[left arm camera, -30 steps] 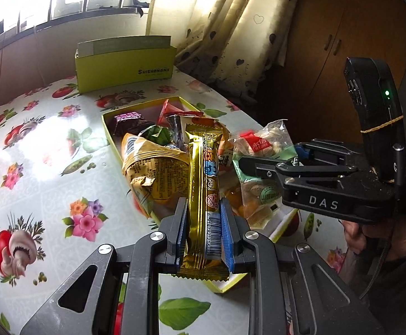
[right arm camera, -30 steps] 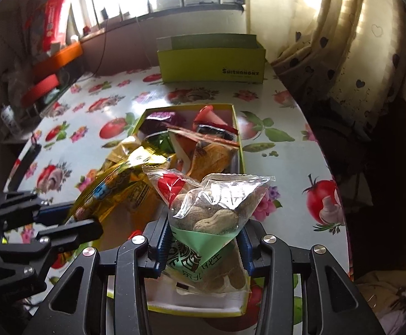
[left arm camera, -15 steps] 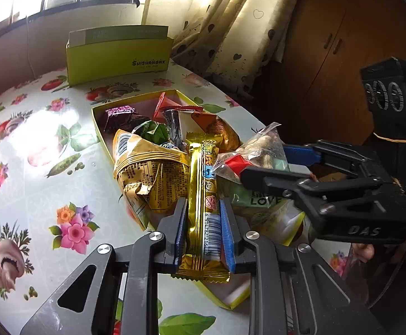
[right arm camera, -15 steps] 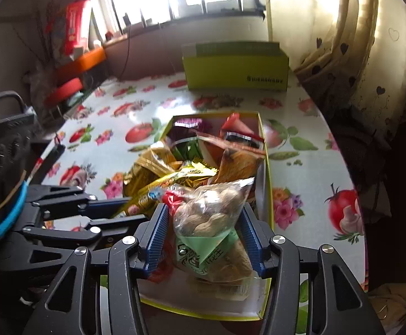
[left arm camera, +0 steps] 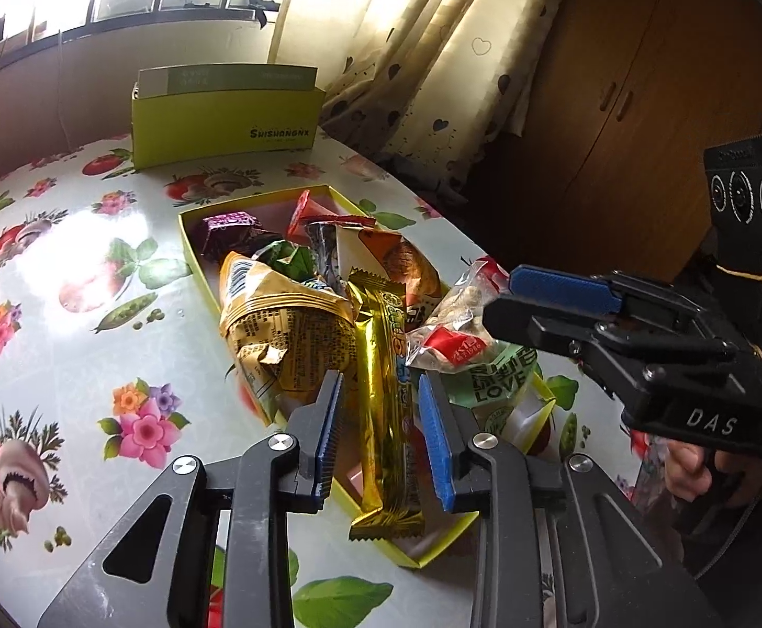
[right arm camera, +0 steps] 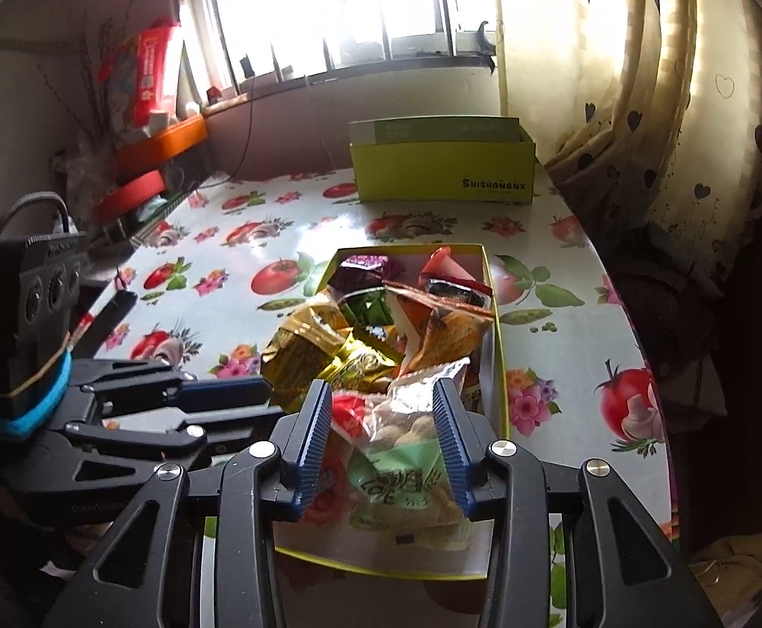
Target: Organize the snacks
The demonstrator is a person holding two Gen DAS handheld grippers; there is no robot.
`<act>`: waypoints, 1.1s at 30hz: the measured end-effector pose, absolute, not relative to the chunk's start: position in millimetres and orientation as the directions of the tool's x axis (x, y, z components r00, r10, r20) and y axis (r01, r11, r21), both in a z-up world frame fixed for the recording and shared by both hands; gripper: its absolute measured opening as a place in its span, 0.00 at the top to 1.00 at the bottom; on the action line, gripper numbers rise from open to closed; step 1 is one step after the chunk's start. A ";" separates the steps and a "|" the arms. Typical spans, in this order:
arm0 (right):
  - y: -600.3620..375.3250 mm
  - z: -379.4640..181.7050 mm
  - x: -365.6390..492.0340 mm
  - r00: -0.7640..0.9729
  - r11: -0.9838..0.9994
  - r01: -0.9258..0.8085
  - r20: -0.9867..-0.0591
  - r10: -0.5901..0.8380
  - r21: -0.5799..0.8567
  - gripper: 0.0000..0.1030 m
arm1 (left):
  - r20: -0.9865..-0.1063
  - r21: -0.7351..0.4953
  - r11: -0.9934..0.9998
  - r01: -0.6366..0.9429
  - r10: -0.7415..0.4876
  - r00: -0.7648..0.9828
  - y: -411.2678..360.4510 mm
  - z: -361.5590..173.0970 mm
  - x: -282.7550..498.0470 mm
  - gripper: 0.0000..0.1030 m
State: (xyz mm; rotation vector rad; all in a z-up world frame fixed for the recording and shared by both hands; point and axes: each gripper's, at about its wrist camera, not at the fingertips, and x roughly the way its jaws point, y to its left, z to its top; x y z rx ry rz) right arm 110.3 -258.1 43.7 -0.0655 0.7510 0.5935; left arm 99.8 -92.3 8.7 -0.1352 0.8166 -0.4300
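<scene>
A shallow yellow-green tray (left arm camera: 192, 256) holds a pile of wrapped snacks. A long gold bar (left arm camera: 386, 418) lies across the tray's near rim, between the pads of my left gripper (left arm camera: 380, 377). Its jaws are opening and a gap shows beside the bar. In the right wrist view my right gripper (right arm camera: 381, 387) has a clear peanut bag (right arm camera: 396, 445) with a green label between its pads. Its jaws are closing and both pads touch the bag. The bag (left arm camera: 454, 324) hangs over the tray's near right corner. A crumpled gold packet (left arm camera: 287, 335) leans beside the bar.
An upright yellow-green box (left arm camera: 224, 125) stands at the table's far edge. The floral oilcloth table (left arm camera: 67, 314) curves away on the right, towards a curtain (left arm camera: 433, 52) and a wooden cupboard (left arm camera: 616, 104). A hand (left arm camera: 690, 471) holds the right gripper. Orange items (right arm camera: 161, 141) sit by the window.
The left pads have parted from the gold bar, which now rests on the tray. The right gripper came in over the tray, widened around the peanut bag, then narrowed on it again.
</scene>
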 end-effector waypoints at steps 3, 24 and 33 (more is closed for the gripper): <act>-260.1 43.1 104.2 0.577 0.838 -0.523 -0.660 0.481 0.154 0.63 | -0.678 -0.272 0.912 0.307 -0.408 0.612 -90.2 10.8 94.5 0.70; -259.4 33.9 59.8 0.583 0.871 -0.478 -0.701 0.411 0.114 0.54 | -0.686 -0.228 0.938 0.262 -0.346 0.640 -90.4 17.5 48.8 0.70; -257.8 30.4 47.9 0.577 0.882 -0.462 -0.723 0.380 0.096 0.53 | -0.695 -0.217 0.945 0.244 -0.325 0.641 -92.0 14.3 34.2 0.70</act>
